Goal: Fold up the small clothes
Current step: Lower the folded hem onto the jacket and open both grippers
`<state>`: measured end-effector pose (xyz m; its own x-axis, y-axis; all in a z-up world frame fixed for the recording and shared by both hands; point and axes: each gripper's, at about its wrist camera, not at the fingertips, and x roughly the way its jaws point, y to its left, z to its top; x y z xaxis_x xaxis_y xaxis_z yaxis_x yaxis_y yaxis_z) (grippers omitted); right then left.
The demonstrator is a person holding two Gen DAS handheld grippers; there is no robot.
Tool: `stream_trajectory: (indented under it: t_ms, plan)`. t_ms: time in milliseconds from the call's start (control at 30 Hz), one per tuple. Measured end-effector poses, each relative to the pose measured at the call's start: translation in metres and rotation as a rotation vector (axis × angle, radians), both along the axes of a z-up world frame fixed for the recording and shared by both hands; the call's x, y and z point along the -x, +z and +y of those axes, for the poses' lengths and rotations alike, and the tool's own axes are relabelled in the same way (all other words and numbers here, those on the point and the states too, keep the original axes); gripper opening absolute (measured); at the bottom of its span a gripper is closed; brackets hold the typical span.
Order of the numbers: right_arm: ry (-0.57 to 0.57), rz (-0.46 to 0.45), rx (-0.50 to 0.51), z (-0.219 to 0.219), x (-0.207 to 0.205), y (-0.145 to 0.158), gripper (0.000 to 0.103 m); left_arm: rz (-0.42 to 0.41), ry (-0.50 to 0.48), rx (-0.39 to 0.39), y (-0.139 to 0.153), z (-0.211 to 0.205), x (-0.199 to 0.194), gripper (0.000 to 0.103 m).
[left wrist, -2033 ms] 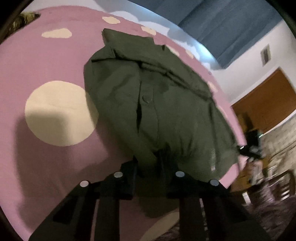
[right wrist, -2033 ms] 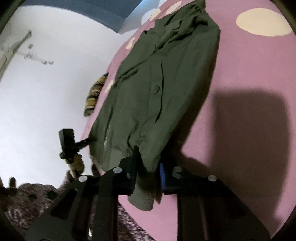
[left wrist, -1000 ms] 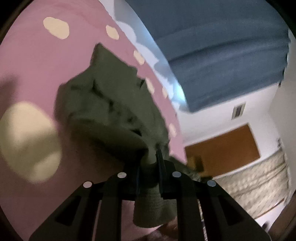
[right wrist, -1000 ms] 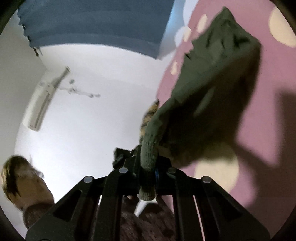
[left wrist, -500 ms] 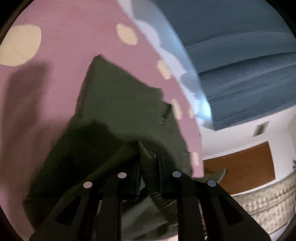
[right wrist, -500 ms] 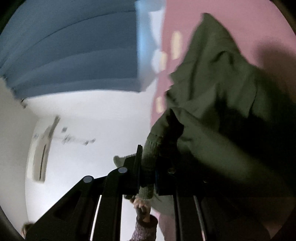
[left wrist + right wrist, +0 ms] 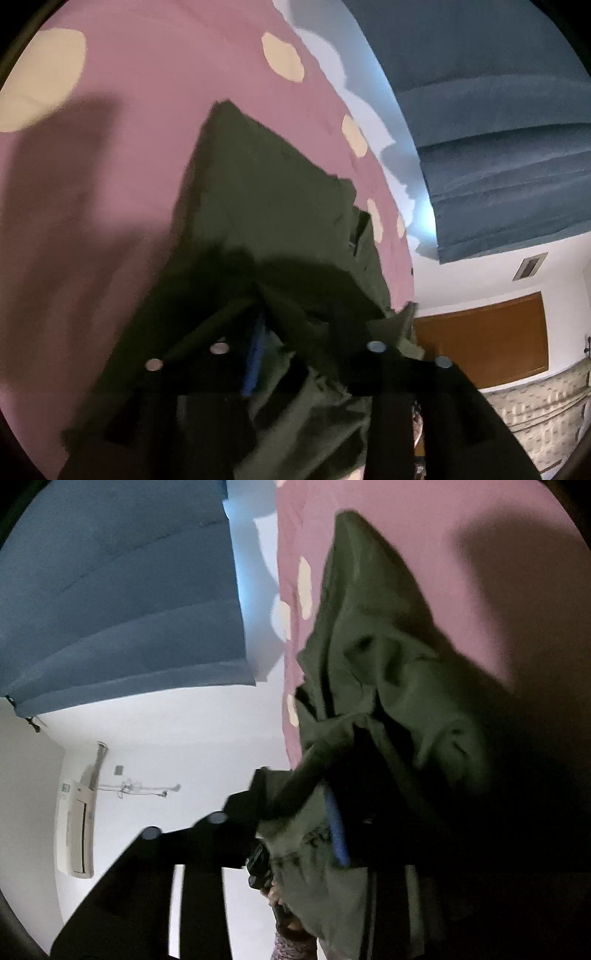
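A dark green buttoned garment [image 7: 266, 221] lies on a pink bedcover with cream dots [image 7: 147, 92], its lower half folded up over its upper half. My left gripper [image 7: 295, 332] is open, its fingers spread over the folded hem, cloth loose between them. In the right wrist view the same garment [image 7: 388, 664] lies bunched on the pink cover [image 7: 461, 535]. My right gripper [image 7: 306, 808] is open too, with the ribbed hem lying slack between its fingers. The other hand-held gripper [image 7: 260, 867] shows just beyond the hem.
A blue curtain [image 7: 498, 129] hangs behind the bed. A brown wooden door [image 7: 487, 336] and a patterned wall are at the right. A white wall with an air conditioner [image 7: 77, 830] is at the left of the right wrist view. The bed edge runs beside the garment.
Both grippers carried the garment's hem up and forward over its upper half, laid it down, and have now opened, letting go of the cloth.
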<state>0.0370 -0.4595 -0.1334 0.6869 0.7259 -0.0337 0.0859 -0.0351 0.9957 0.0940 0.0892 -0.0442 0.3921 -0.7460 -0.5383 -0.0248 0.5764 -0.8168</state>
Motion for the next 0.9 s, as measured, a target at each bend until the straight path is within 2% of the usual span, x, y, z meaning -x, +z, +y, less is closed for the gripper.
stream_trajectory:
  t_ms: [67, 133, 167, 200, 267, 367, 433, 500, 633, 800, 833, 867, 900]
  plan:
    - [0.004, -0.018, 0.035, -0.005, 0.007, 0.007, 0.045, -0.041, 0.015, -0.041, 0.013, 0.009, 0.007, 0.041]
    - [0.021, -0.046, 0.145, -0.009, 0.015, 0.022, 0.049, -0.104, 0.003, -0.121, 0.027, 0.015, 0.014, 0.047]
    - [0.035, -0.067, 0.233, -0.01, 0.018, 0.032, 0.05, -0.137, -0.002, -0.157, 0.032, 0.016, 0.017, 0.051]
    - [0.044, -0.088, 0.338, -0.01, 0.021, 0.043, 0.054, -0.193, -0.014, -0.233, 0.04, 0.015, 0.021, 0.052]
    - [0.059, -0.131, 0.589, -0.005, 0.023, 0.07, 0.06, -0.282, -0.044, -0.351, 0.051, 0.007, 0.027, 0.057]
    - [0.101, -0.193, 0.905, 0.009, 0.018, 0.097, 0.065, -0.471, -0.167, -0.55, 0.062, -0.018, 0.036, 0.068]
    - [0.154, -0.225, 1.006, 0.016, 0.01, 0.104, 0.067, -0.573, -0.245, -0.66, 0.062, -0.037, 0.036, 0.072]
    - [0.197, -0.254, 1.107, 0.02, 0.001, 0.109, 0.069, -0.618, -0.317, -0.734, 0.057, -0.053, 0.032, 0.072]
    - [0.265, -0.307, 1.199, 0.026, -0.019, 0.11, 0.071, -0.648, -0.386, -0.787, 0.051, -0.073, 0.018, 0.072]
    - [0.332, -0.31, 1.232, 0.041, -0.048, 0.1, 0.071, -0.654, -0.456, -0.831, 0.042, -0.093, 0.001, 0.072]
    - [0.344, -0.303, 1.227, 0.042, -0.053, 0.098, 0.064, -0.645, -0.471, -0.826, 0.04, -0.096, -0.001, 0.068]
    - [0.357, -0.302, 1.217, 0.044, -0.055, 0.094, 0.056, -0.64, -0.487, -0.816, 0.039, -0.097, -0.003, 0.057]
    - [0.37, -0.308, 1.21, 0.045, -0.054, 0.094, 0.04, -0.636, -0.496, -0.811, 0.039, -0.1, -0.003, 0.05]
